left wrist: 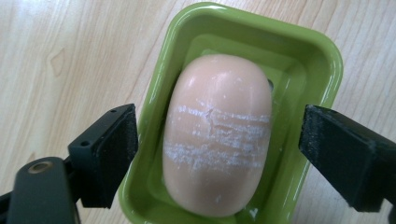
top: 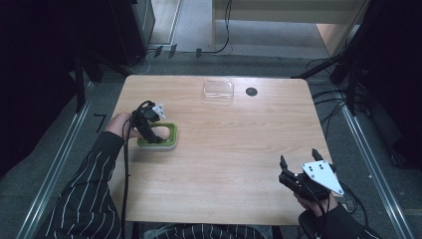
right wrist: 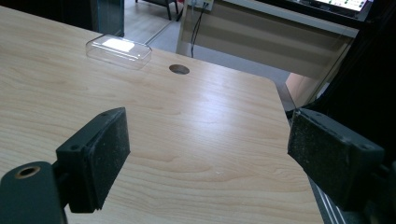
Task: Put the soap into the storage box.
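Spread wide, the left gripper (left wrist: 219,154) is hovering over a peach soap bar (left wrist: 218,135) lying in a green dish (left wrist: 322,51), its jaws straddling the dish with the bar between them, untouched. No grasp is showing yet; lifting the soap appears to be what remains. Far off to that gripper's right, the right gripper (top: 300,163) is waiting near the table (top: 239,149) edge, jaws likewise open and holding nothing. Beyond it, a clear plastic lid (right wrist: 119,50) is sitting beside a round hole (right wrist: 179,69).
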